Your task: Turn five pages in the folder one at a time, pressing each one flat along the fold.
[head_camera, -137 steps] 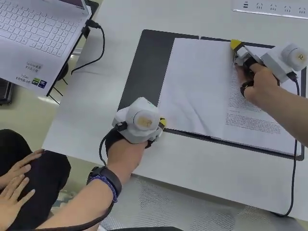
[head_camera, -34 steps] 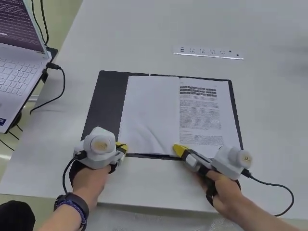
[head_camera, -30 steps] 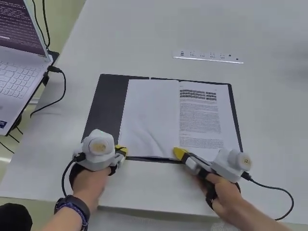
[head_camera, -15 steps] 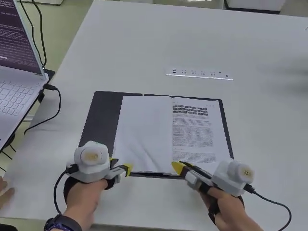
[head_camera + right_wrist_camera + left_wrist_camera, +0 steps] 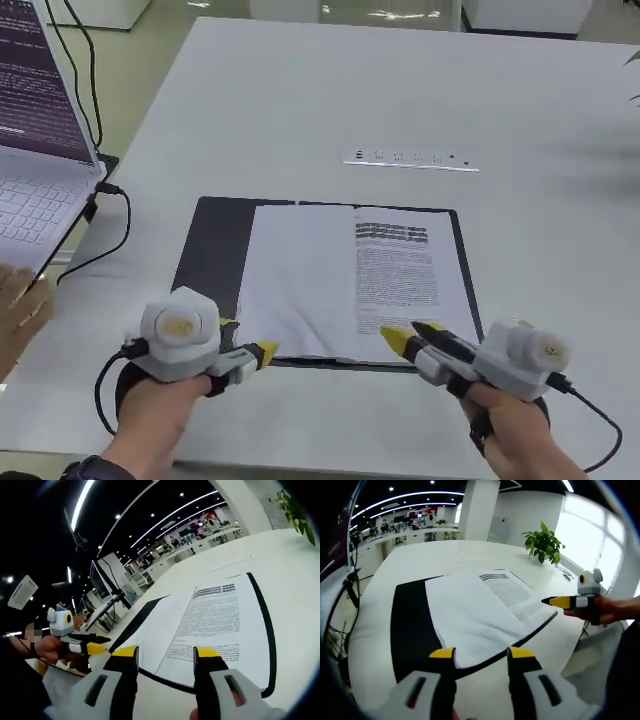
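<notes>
**Both claws sit open and empty at the near edge of the open folder.**

We see the folder (image 5: 208, 262) lying open and flat on the white table (image 5: 300, 100), with a blank page (image 5: 290, 280) on the left and a printed page (image 5: 405, 275) on the right. Our left gripper (image 5: 481, 653) sits just off the near corner of the blank page, jaws apart with nothing between them. Our right gripper (image 5: 171, 651) hovers at the near edge of the printed page, close to the fold, jaws likewise apart and empty. We judge the next turn not yet begun. From here the right claw could pinch two sheets instead of one, or nip too hard and crease the corner. A pull with nothing steadying the left side could drag the whole folder across the smooth table. A hasty press could set a wrinkle along the fold.
</notes>
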